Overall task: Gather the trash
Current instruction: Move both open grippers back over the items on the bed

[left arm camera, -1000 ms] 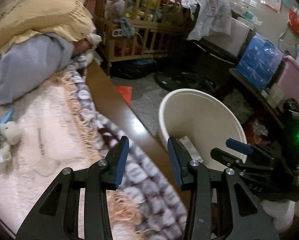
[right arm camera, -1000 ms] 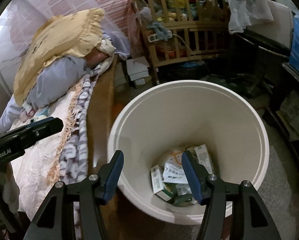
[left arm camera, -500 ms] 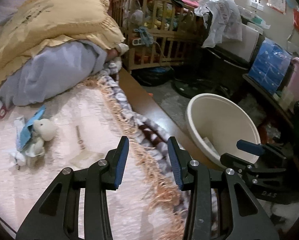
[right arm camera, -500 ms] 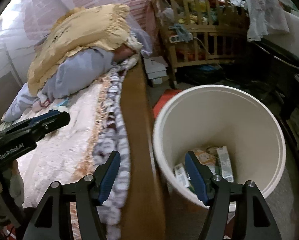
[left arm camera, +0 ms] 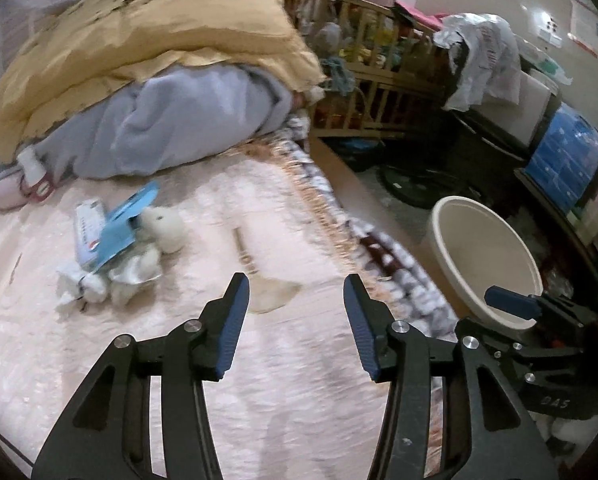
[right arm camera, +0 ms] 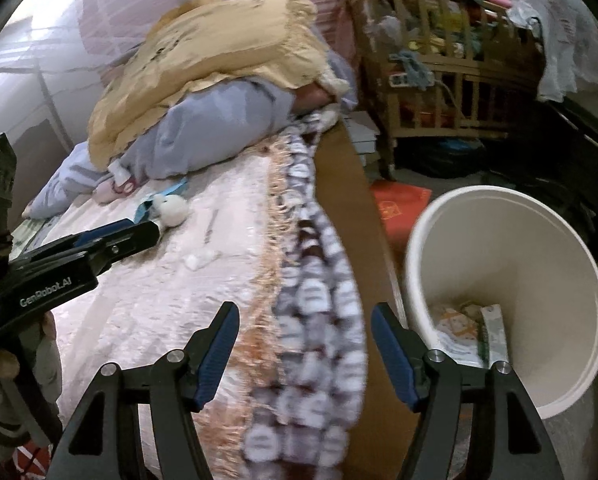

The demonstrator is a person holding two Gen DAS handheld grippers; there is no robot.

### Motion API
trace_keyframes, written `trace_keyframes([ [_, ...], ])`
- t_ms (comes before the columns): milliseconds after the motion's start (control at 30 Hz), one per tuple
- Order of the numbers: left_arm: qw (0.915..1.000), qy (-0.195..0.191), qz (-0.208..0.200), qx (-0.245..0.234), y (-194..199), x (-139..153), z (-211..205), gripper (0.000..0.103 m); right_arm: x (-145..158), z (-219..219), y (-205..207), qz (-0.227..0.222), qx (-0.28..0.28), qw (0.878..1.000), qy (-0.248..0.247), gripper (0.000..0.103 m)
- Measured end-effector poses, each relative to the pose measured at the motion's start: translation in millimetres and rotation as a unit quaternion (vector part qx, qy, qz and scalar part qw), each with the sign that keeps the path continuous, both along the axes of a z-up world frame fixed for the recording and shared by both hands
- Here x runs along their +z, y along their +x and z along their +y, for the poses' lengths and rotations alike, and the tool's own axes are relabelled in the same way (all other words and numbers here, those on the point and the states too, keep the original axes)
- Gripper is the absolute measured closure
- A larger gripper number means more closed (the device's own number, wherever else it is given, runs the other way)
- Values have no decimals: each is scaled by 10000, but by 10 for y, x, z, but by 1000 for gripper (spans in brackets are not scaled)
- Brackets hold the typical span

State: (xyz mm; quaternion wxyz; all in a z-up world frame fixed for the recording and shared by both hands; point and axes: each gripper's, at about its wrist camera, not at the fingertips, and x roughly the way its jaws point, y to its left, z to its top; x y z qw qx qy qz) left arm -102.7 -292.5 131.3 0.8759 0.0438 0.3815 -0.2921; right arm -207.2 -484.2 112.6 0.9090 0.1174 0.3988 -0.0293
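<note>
- Both views have swung off the bin (right arm camera: 511, 304) and onto the bed (left arm camera: 219, 360) compared with a second ago. The bin used to fill the middle of the right wrist view; now it's shoved to the right side, with boxes and wrappers lying at its bottom.
- My left gripper (left arm camera: 295, 316) has just been opening up, jaws spread, nothing between them. Same story for my right gripper (right arm camera: 305, 354): jaws just widened a bit, empty, hanging over the fringed blanket (right arm camera: 311, 280) at the bed edge.
- My read: the drop-off is finished and I'm going back for the next piece.
- Closest bit of trash is a clear wrapper with a thin stick (left arm camera: 259, 280), just above my left gripper's tips in the lower middle of the left view. Its long axis runs nearly straight up the frame, stick end away from me, wide flat end toward me.
- More at the left of that view: crumpled tissues (left arm camera: 99, 284), a blue-and-white packet (left arm camera: 111, 228) lying diagonally, upper end pointing to the upper right, touching a small white plush toy (left arm camera: 165, 226).
</note>
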Motion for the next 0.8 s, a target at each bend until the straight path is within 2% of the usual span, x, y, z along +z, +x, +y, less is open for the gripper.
trace_keyframes([
  [300,9979,31,273,593,248,-203,816,55,-118,476,318,151,525,9985,35,35],
  [533,9903,68,583,1256,506,-439,1561,55,-230,845,707,267,907,9954,149,35],
  [667,9867,42,666,1482,619,-503,1783,55,-270,1046,946,305,1120,9930,208,35],
  [800,9854,-3,695,1552,690,-530,1898,55,-316,1219,1238,329,1307,9896,504,35],
])
